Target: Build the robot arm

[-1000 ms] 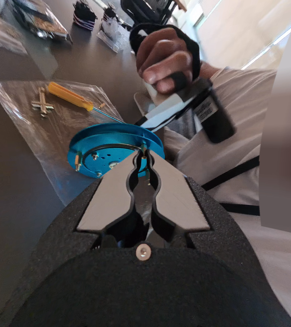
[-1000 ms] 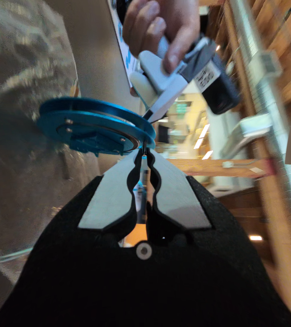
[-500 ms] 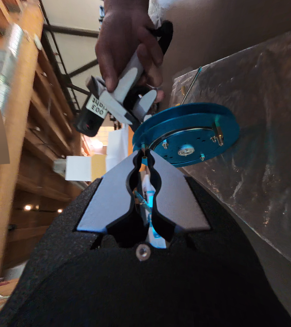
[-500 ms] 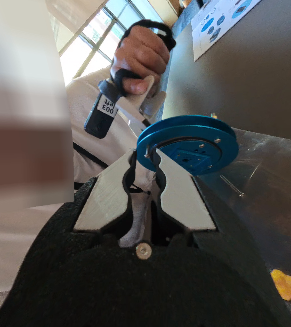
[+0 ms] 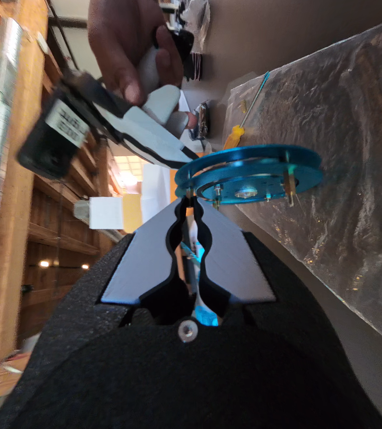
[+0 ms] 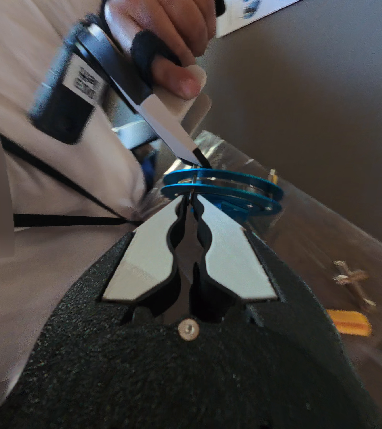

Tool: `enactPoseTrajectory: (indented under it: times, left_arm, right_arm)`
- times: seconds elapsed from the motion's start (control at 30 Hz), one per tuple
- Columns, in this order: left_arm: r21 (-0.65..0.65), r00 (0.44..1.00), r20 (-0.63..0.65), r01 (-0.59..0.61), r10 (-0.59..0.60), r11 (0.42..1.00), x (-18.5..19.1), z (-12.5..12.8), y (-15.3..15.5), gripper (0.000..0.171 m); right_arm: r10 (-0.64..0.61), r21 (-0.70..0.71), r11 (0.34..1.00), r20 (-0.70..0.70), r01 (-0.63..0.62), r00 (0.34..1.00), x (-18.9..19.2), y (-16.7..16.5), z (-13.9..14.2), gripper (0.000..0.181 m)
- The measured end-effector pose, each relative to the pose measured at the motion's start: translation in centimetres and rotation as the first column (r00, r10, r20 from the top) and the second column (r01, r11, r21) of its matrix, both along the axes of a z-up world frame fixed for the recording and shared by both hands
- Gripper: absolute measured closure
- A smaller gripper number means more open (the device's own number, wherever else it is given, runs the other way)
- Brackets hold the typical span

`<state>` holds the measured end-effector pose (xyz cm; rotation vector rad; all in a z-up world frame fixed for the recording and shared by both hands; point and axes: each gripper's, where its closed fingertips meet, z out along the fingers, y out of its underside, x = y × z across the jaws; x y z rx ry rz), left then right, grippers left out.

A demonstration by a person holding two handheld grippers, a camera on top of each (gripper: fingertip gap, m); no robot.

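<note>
Screwdriver beside blue disc assembly

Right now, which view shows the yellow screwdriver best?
Left wrist view. The yellow screwdriver shows nearly whole there, handle and thin shaft lying on the clear plastic sheet beyond the blue disc assembly. The right wrist view catches only a blurred piece of its handle at the lower right edge.

Cross wrench blurred (screwdriver handle half hidden).
</note>
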<state>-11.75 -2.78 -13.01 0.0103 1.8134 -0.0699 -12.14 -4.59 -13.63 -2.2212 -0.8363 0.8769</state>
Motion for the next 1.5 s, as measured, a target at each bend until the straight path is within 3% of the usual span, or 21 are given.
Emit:
enactPoseTrajectory:
  times: [0.1, 0.17, 0.27, 0.37, 0.43, 0.47, 0.5, 0.53, 0.6, 0.67, 0.73, 0.77, 0.83, 0.93, 1.0, 1.1, 1.2, 1.3, 1.37, 1.43, 1.5]
  left_arm:
    - [-0.298, 0.976, -0.215, -0.074, 0.009, 0.952, -0.2, -0.3, -0.2, 0.167]
    - [-0.486, 0.930, -0.368, -0.180, -0.014, 0.855, -0.3, -0.4, -0.1, 0.168]
    - [-0.702, 0.806, -0.576, -0.403, -0.135, 0.588, -0.5, -0.6, -0.1, 0.167]
    - [-0.741, 0.652, -0.669, -0.623, -0.356, 0.252, -0.8, -0.5, -0.3, 0.167]
    - [-0.664, 0.555, -0.644, -0.748, -0.525, 0.024, -1.0, -0.4, -0.6, 0.167]
    - [-0.614, 0.524, -0.610, -0.787, -0.594, -0.064, -0.9, -0.3, -0.7, 0.167]
    - [-0.584, 0.514, -0.583, -0.804, -0.630, -0.116, -0.8, -0.2, -0.6, 0.168]
    - [-0.597, 0.523, -0.575, -0.794, -0.629, -0.115, -0.7, -0.1, -0.5, 0.167]
    - [-0.673, 0.561, -0.606, -0.739, -0.564, -0.012, -0.7, -0.2, -0.5, 0.167]
    - [-0.749, 0.627, -0.630, -0.647, -0.459, 0.145, -0.6, -0.3, -0.4, 0.167]
    - [-0.781, 0.698, -0.623, -0.533, -0.354, 0.325, -0.5, -0.5, -0.5, 0.167]
    - [-0.779, 0.735, -0.607, -0.475, -0.303, 0.409, -0.4, -0.5, -0.5, 0.167]
    - [-0.749, 0.802, -0.558, -0.377, -0.213, 0.545, -0.3, -0.6, -0.3, 0.167]
    - [-0.685, 0.867, -0.483, -0.284, -0.126, 0.672, -0.4, -0.6, -0.1, 0.167]
    - [-0.634, 0.897, -0.430, -0.220, -0.101, 0.742, -0.5, -0.6, -0.3, 0.167]
    - [-0.547, 0.931, -0.359, -0.155, -0.063, 0.823, -0.3, -0.6, -0.3, 0.167]
    - [-0.443, 0.955, -0.293, -0.101, -0.037, 0.891, -0.2, -0.5, -0.4, 0.167]
    - [-0.387, 0.961, -0.277, -0.090, -0.023, 0.918, -0.2, -0.5, -0.5, 0.167]
    - [-0.407, 0.955, -0.296, -0.101, -0.026, 0.908, -0.2, -0.5, -0.7, 0.167]
    - [-0.489, 0.934, -0.355, -0.159, -0.029, 0.858, -0.2, -0.5, -0.8, 0.167]
    - [-0.611, 0.892, -0.446, -0.242, -0.076, 0.754, -0.3, -0.5, -1.0, 0.167]
  right_arm:
    - [-0.043, 0.232, 0.972, 0.306, -0.031, 0.951, 0.7, 0.6, -0.1, 0.178]
    - [-0.122, 0.398, 0.910, 0.527, -0.118, 0.841, 1.1, 1.2, 0.0, 0.178]
    - [-0.312, 0.577, 0.743, 0.747, -0.339, 0.588, 1.6, 2.0, 0.3, 0.178]
    - [-0.584, 0.603, 0.481, 0.762, -0.637, 0.279, 1.7, 2.6, 1.1, 0.178]
    - [-0.709, 0.599, 0.345, 0.671, -0.723, 0.217, 1.6, 2.7, 1.2, 0.178]
    - [-0.729, 0.621, 0.324, 0.645, -0.713, 0.231, 1.7, 2.7, 1.1, 0.177]
    - [-0.732, 0.651, 0.327, 0.633, -0.685, 0.251, 1.8, 2.8, 1.1, 0.177]
    - [-0.725, 0.680, 0.341, 0.630, -0.649, 0.279, 1.9, 2.8, 1.1, 0.177]
    - [-0.670, 0.736, 0.365, 0.633, -0.570, 0.388, 1.6, 2.6, 1.0, 0.177]
    - [-0.562, 0.780, 0.455, 0.625, -0.429, 0.541, 1.4, 2.2, 0.8, 0.176]
    - [-0.409, 0.739, 0.619, 0.591, -0.264, 0.696, 1.0, 1.5, 0.7, 0.170]
    - [-0.349, 0.698, 0.691, 0.550, -0.188, 0.759, 1.0, 1.3, 0.8, 0.154]
    - [-0.271, 0.588, 0.806, 0.475, -0.073, 0.837, 1.8, 1.0, 0.6, 0.152]
    - [-0.182, 0.303, 0.946, 0.214, 0.111, 0.960, 1.9, 0.1, -0.6, 0.151]
    - [-0.167, 0.112, 0.979, -0.060, 0.172, 0.984, 0.8, -0.3, -0.2, 0.154]
    - [-0.217, -0.120, 0.976, -0.408, 0.183, 0.887, 0.4, -0.1, 1.2, 0.161]
    - [-0.241, -0.237, 0.963, -0.537, 0.130, 0.808, 0.3, -0.1, 1.2, 0.173]
    - [-0.244, -0.234, 0.963, -0.537, 0.135, 0.808, 0.2, -0.3, 1.0, 0.177]
    - [-0.216, -0.190, 0.972, -0.490, 0.139, 0.845, 0.0, -0.6, 0.8, 0.178]
    - [-0.188, -0.057, 0.982, -0.376, 0.180, 0.907, 0.1, -0.6, 0.7, 0.178]
    - [-0.172, 0.192, 0.961, -0.140, 0.197, 0.975, 0.4, -0.4, 0.5, 0.178]
